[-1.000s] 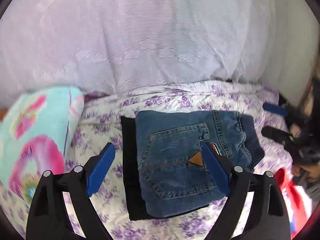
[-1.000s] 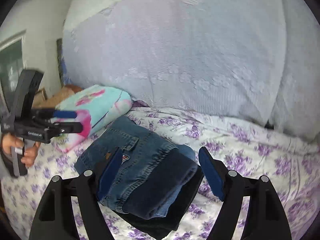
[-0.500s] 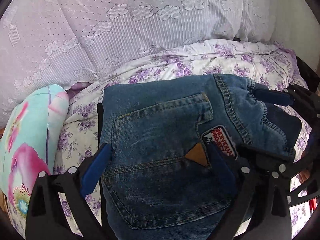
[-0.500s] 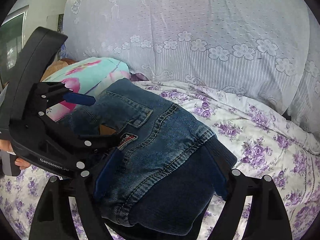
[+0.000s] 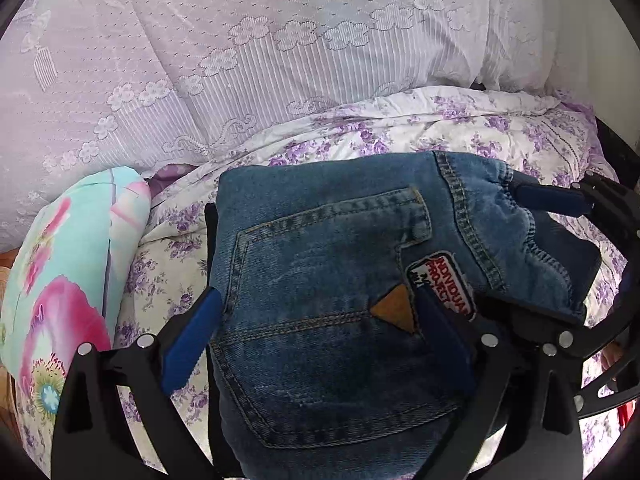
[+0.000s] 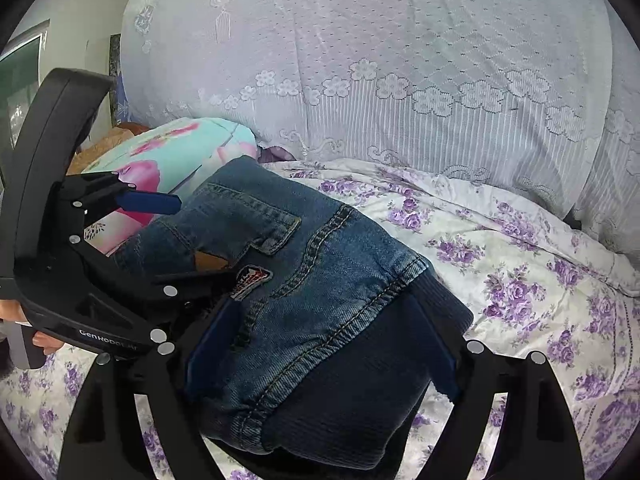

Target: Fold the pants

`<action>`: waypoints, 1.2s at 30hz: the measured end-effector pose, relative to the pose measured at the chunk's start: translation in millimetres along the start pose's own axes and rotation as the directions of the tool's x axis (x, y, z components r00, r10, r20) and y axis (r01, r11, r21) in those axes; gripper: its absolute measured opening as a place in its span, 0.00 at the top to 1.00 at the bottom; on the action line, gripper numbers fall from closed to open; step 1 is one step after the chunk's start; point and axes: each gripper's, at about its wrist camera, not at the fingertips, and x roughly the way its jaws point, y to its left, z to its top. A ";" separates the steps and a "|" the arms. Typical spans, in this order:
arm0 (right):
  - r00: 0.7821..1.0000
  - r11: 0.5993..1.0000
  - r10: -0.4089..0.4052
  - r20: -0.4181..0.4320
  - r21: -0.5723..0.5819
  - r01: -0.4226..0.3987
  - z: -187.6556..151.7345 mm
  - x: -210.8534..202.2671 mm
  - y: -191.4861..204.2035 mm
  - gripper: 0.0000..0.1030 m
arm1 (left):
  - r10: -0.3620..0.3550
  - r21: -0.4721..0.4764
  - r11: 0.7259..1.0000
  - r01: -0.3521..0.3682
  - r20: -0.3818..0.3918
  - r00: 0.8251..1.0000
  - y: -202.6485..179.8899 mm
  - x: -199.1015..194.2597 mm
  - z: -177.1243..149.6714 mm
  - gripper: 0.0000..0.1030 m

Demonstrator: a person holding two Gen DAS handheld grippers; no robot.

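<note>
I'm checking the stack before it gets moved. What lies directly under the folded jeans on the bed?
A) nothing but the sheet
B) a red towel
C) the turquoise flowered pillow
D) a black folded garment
D: a black folded garment edges out from under the folded jeans along their side, on the flowered sheet.

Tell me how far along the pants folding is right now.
Mostly done, it seems: the jeans lie folded into a compact bundle on the floral bedsheet, back pocket up, atop a dark folded garment. In hand: the left claw and right claw both straddle the bundle, jaws wide and just opened further. Left: probably only squaring up or moving it.
</note>
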 end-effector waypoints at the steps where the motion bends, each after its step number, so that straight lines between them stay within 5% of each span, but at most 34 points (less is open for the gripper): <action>1: 1.000 1.000 -0.002 -0.006 -0.011 0.001 0.6 -2.7 2.6 0.11 | 0.005 0.001 1.000 -0.005 0.002 1.000 0.0 -4.1 -0.6 0.09; 5: 0.999 0.998 -0.053 0.000 -0.036 0.053 5.9 -20.6 11.6 0.07 | 0.034 0.027 0.999 -0.035 0.008 0.999 -2.0 -23.3 -1.3 0.09; 16: 0.967 0.951 -0.254 -0.008 0.181 0.251 7.0 -116.2 29.6 0.04 | 0.123 -0.008 0.992 -0.123 0.110 0.986 -7.5 -128.7 -16.5 0.05; 25: 0.953 0.921 -0.299 0.040 0.275 0.277 -9.5 -197.7 79.3 0.04 | 0.086 -0.088 0.993 -0.075 0.131 0.988 -14.8 -207.9 -47.2 0.05; 36: 0.966 0.904 -0.256 0.037 0.362 0.226 -28.1 -236.1 101.0 0.04 | 0.076 -0.132 0.990 -0.056 0.155 0.985 -13.8 -257.0 -79.3 0.05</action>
